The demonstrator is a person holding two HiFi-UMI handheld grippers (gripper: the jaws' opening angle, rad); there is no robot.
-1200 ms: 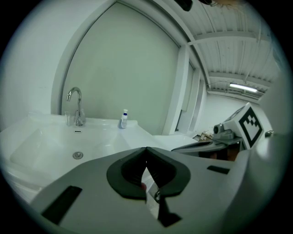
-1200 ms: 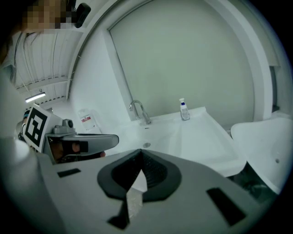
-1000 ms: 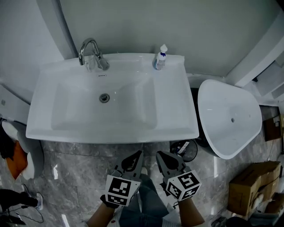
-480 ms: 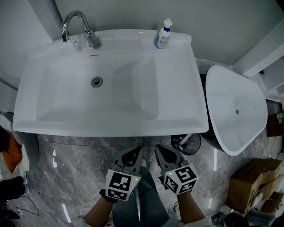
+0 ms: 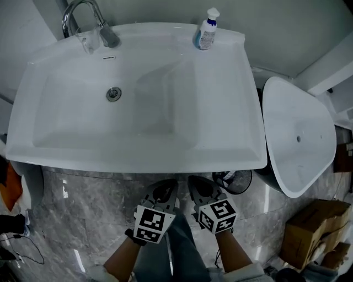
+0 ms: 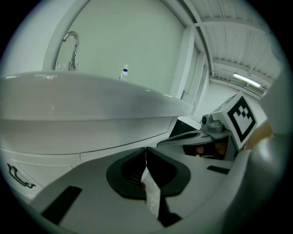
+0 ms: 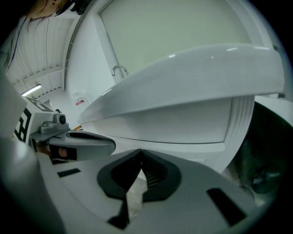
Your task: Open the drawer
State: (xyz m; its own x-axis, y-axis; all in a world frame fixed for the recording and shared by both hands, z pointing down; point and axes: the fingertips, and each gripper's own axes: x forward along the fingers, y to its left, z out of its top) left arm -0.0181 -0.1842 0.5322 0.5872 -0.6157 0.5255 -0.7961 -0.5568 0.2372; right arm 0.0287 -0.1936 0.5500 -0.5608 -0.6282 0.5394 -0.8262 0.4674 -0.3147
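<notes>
White, smooth drawer front (image 7: 183, 121) just beneath the basin (image 7: 192, 73)

The white washbasin top (image 5: 234, 129) lies ahead of and above both grippers. Its front rim runs just beyond the left gripper (image 5: 164, 191) and the right gripper (image 5: 199, 190).

- Rear ledge, far ahead and to the left of the left gripper: one chrome tap (image 5: 83, 15).
- Rear ledge, far ahead of the right gripper: one white bottle with a blue label (image 5: 207, 32), upright.

The grey marble-pattern floor (image 5: 94, 215) lies below both grippers.

- Just right of the right gripper: one round black container (image 5: 234, 180).
- Further right: a second white basin (image 5: 298, 137); its support cannot be made out.
- Right and rearward: one cardboard box (image 5: 311, 234).
- Well left of the left gripper: a thin black cable (image 5: 25, 256).
</notes>
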